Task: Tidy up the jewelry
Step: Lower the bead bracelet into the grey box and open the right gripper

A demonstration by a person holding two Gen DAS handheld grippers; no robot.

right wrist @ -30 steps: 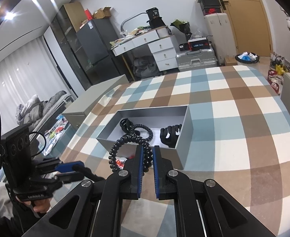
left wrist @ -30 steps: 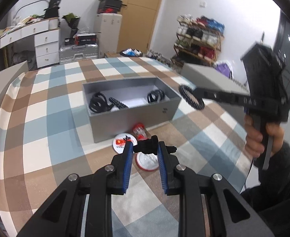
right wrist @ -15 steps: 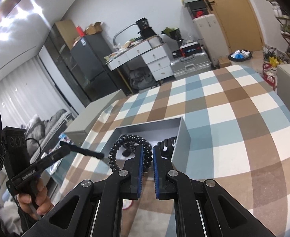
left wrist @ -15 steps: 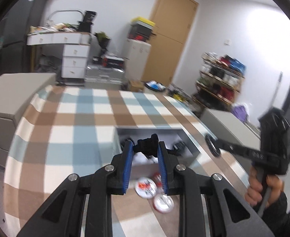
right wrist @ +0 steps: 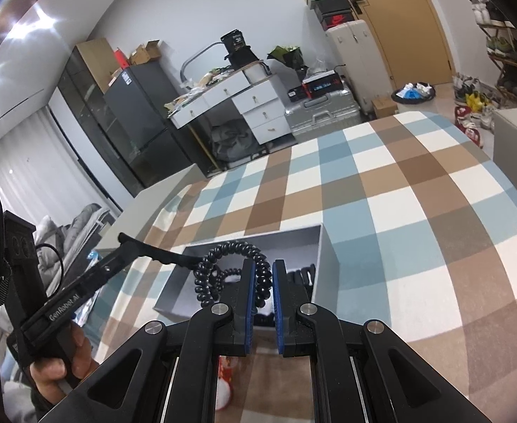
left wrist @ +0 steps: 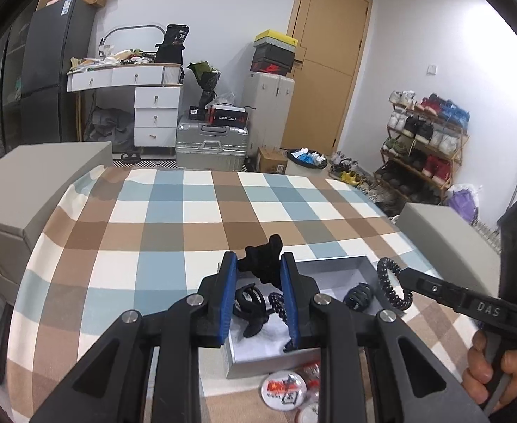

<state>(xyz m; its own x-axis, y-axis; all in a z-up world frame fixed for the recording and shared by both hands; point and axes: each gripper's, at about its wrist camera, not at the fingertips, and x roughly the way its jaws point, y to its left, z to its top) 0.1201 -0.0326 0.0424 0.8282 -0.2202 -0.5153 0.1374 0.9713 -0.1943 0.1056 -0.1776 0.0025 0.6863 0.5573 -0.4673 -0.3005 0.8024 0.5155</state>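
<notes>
My left gripper [left wrist: 258, 264] is shut on a black hair claw clip [left wrist: 263, 259] and holds it above the open grey box [left wrist: 343, 262]. My right gripper [right wrist: 261, 275] is shut on a black spiral hair tie [right wrist: 219, 268], held over the same box [right wrist: 325, 246]; the tie also shows in the left wrist view [left wrist: 388, 283]. Inside the box lie another black claw clip [left wrist: 249, 301], a dark spiral tie [left wrist: 358, 294] and other black pieces. The left gripper [right wrist: 124, 238] shows at the left of the right wrist view.
The box sits on a blue, brown and white checked cloth [left wrist: 188, 218]. Round red-and-white badges [left wrist: 284, 386] lie in front of the box. Grey blocks [left wrist: 43, 176] flank the table. Drawers, a suitcase and a shoe rack stand behind.
Both grippers have risen and come in over the box with their items. The left gripper carried the claw clip from above the badges to above the box.
</notes>
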